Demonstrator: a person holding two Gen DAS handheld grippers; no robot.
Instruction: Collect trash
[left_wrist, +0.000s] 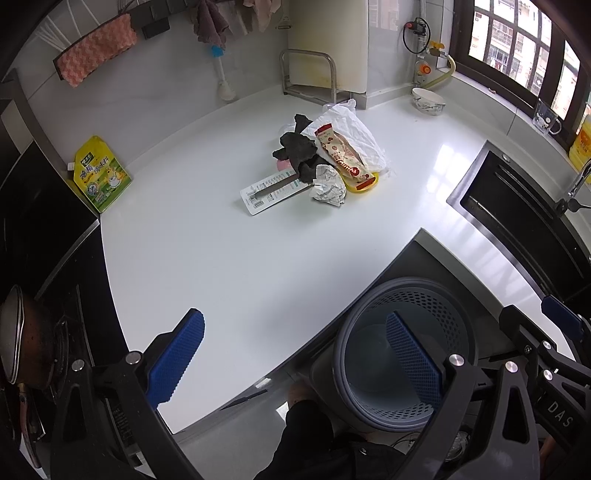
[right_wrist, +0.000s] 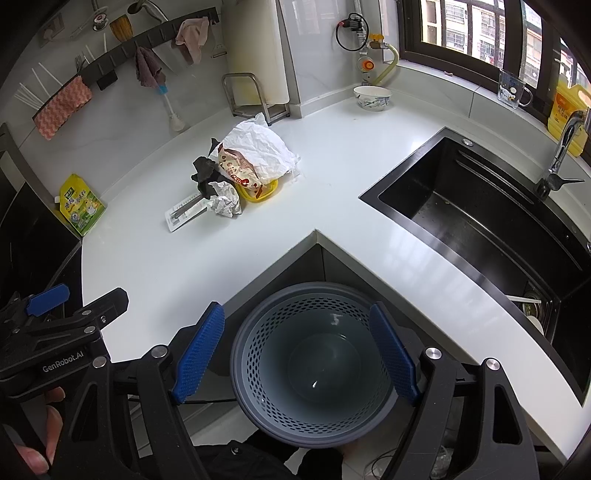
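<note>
A pile of trash lies mid-counter: crumpled white paper (left_wrist: 351, 136) (right_wrist: 260, 149), a red-and-cream snack wrapper (left_wrist: 343, 155) (right_wrist: 238, 170), a yellow lid (left_wrist: 364, 182) (right_wrist: 260, 192), black scraps (left_wrist: 297, 147) (right_wrist: 205, 173), a small paper ball (left_wrist: 328, 184) (right_wrist: 225, 199) and a flat white package card (left_wrist: 273, 190) (right_wrist: 184, 210). A grey perforated bin (left_wrist: 402, 354) (right_wrist: 314, 362) stands on the floor below the counter's inner corner, with nothing visible inside. My left gripper (left_wrist: 295, 354) is open at the counter's near edge. My right gripper (right_wrist: 297, 350) hangs open over the bin.
A white counter (left_wrist: 221, 266) wraps the corner. A black sink (right_wrist: 480, 221) and tap (right_wrist: 561, 155) sit at right, a stove with a pan (left_wrist: 22, 339) at left. A yellow-green pouch (left_wrist: 99, 175), a bowl (right_wrist: 371, 96), a metal rack (left_wrist: 308, 74) and an oil jug (right_wrist: 567, 110) line the back.
</note>
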